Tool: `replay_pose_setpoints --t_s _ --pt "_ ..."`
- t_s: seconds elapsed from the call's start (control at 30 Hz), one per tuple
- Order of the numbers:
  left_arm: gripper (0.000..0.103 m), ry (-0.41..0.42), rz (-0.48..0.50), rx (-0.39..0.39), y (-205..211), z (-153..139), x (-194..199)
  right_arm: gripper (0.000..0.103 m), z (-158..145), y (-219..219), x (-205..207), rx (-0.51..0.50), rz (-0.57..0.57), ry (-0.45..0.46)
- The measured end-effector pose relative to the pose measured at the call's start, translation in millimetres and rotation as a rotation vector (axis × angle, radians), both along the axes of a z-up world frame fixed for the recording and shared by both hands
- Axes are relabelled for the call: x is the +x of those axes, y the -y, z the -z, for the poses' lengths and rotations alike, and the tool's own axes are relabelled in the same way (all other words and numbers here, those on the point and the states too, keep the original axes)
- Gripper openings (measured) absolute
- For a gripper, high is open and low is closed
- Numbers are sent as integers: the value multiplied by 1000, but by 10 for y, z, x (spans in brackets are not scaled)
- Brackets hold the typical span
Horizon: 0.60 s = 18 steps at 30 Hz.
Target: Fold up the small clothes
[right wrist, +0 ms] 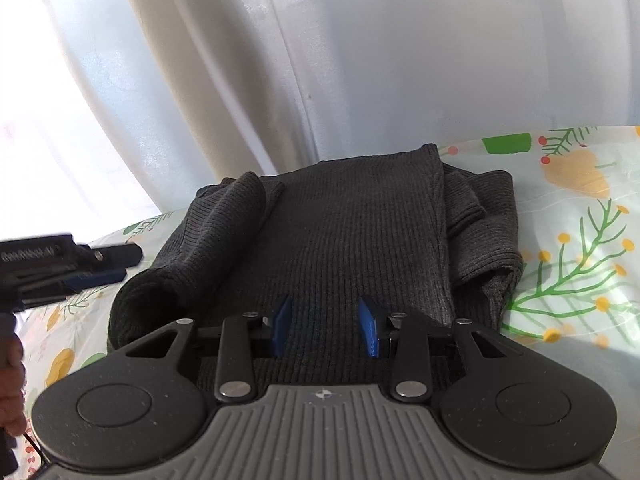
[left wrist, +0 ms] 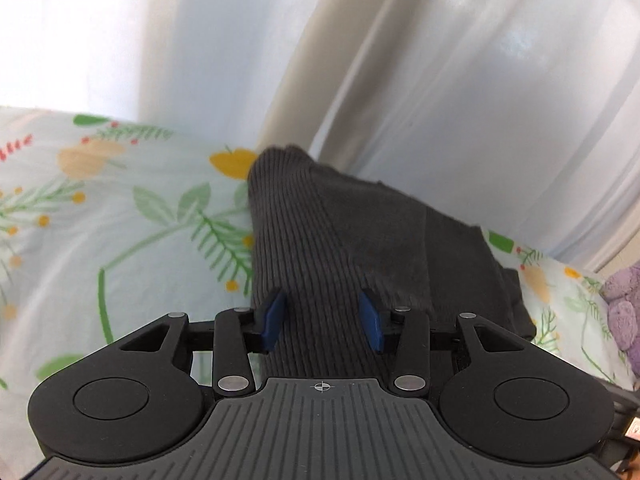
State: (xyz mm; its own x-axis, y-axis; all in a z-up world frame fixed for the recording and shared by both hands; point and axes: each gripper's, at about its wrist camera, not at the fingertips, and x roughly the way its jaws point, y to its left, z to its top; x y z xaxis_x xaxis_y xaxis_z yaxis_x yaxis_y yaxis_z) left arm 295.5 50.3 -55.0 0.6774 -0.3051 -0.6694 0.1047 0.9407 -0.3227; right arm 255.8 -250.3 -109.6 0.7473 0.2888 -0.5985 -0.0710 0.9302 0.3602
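Note:
A dark grey ribbed knit garment lies partly folded on a floral bedsheet, with a sleeve rolled along its left side and bunched fabric at its right. My right gripper hovers over the garment's near edge, jaws open and blue pads apart, with only flat fabric below them. In the left wrist view the garment runs away as a long ribbed strip. My left gripper is open over it, pads clear of the cloth. The left gripper also shows beside the rolled sleeve's end.
White curtains hang close behind the bed's far edge. A purple plush toy sits at the right on the floral sheet. A person's hand holds the left gripper's handle at the lower left.

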Motion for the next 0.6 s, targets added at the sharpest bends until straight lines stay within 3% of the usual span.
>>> replay_pose_setpoints --t_s 0.13,0.23,0.37,0.6 --pt "51 73 32 114 153 81 -124 36 -19 -70 95 -18 -29 -2" --pt "51 67 20 85 123 101 -124 36 -90 -93 232 8 -56 4" --pt "55 33 -8 31 33 117 -95 53 -148 -78 594 196 -116 -40" --pt "57 7 -16 2 -18 139 -86 51 61 -213 1213 340 -165 -194"
